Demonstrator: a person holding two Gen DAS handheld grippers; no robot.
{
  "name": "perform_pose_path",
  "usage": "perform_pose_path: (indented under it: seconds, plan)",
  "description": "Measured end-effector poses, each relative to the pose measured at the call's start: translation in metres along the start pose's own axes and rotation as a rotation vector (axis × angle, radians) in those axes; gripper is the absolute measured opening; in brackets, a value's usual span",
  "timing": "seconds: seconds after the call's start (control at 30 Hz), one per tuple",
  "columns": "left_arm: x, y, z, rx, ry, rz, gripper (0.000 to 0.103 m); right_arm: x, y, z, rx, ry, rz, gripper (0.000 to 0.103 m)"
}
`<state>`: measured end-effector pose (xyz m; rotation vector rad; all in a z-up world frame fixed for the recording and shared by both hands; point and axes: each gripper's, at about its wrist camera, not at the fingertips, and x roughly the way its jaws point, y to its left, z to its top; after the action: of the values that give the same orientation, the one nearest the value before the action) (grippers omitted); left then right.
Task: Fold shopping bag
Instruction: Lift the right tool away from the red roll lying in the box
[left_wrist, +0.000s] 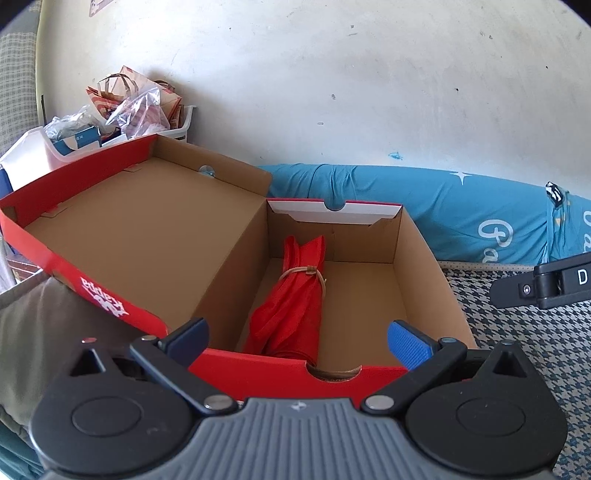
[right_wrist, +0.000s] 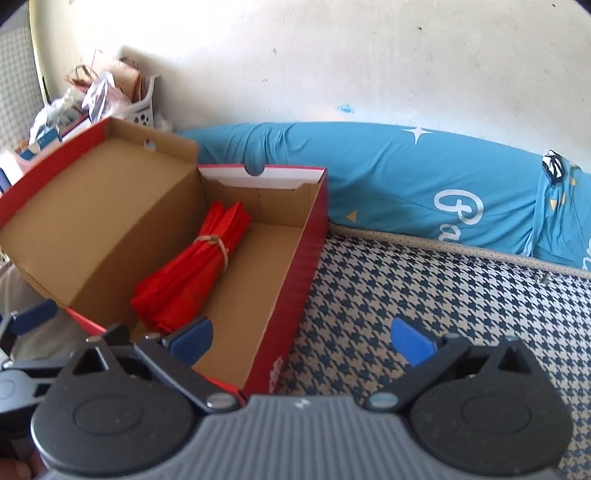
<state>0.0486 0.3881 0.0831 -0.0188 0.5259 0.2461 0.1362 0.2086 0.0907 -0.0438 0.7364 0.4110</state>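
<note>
Left wrist view: the left gripper (left_wrist: 297, 341) hangs over the near rim of the shoebox (left_wrist: 421, 258), fingers spread wide and empty. The red shopping bag (left_wrist: 291, 314), rolled and bound with a rubber band (left_wrist: 312, 275), lies inside along the box's left wall.

Right wrist view: the right gripper (right_wrist: 303, 341) hovers over the box's near right corner, fingers apart, empty. The box sits on the houndstooth bed (right_wrist: 424, 295), a blue bolster (right_wrist: 388, 188) behind.

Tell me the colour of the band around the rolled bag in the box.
Tan; the thin rubber band around the rolled red bag shows best in the right wrist view.
</note>
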Motion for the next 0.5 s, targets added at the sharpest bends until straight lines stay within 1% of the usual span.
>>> perform_pose_path:
  seconds: [0.1, 0.33, 0.5]
  plan:
    - [0.0, 0.0, -0.001, 0.013, 0.006, -0.001, 0.103, 0.004, 0.005, -0.002, -0.029, 0.015, -0.028, 0.103]
    - [-0.004, 0.007, -0.004, 0.011, 0.005, -0.009, 0.103, 0.011, 0.009, -0.006, -0.022, 0.053, -0.044, 0.103]
    - [-0.006, 0.014, -0.007, 0.005, 0.0, -0.007, 0.103, 0.007, 0.017, -0.01, -0.039, 0.034, -0.055, 0.103]
